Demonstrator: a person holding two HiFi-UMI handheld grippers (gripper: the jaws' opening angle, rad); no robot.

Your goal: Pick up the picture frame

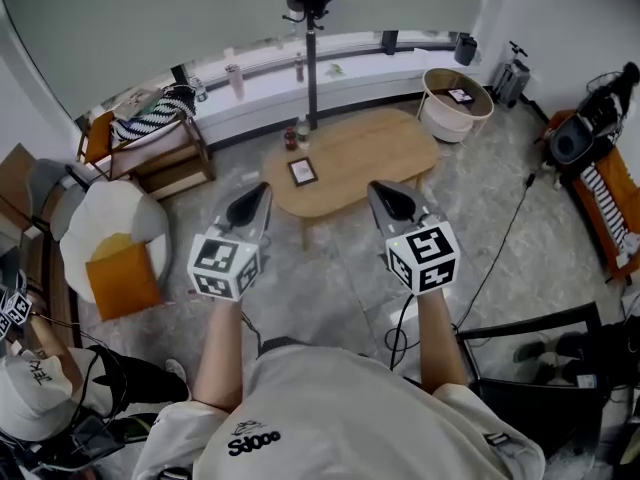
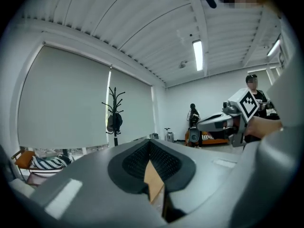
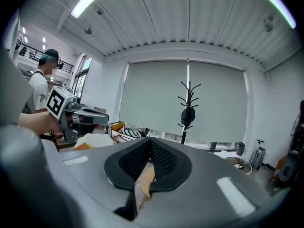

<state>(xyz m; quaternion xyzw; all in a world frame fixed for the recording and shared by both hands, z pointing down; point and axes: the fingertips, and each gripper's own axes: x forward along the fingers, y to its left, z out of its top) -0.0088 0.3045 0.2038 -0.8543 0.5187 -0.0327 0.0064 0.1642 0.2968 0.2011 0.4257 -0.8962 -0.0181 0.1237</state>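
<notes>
picture frame [image 1: 303, 171]: 1, near left end of wooden table [image 1: 370, 153] | wooden table: 1 | small containers [image 1: 290, 139] at its far-left edge: 2 | coat stand [image 1: 311, 58]: 1 | grippers: 2, left gripper [image 1: 262, 189], right gripper [image 1: 379, 189]

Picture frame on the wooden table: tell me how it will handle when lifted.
The frame looks small and thin, so probably light and stiff. It seems to lie flat on the table, so it may slide rather than tip when nudged.
</notes>
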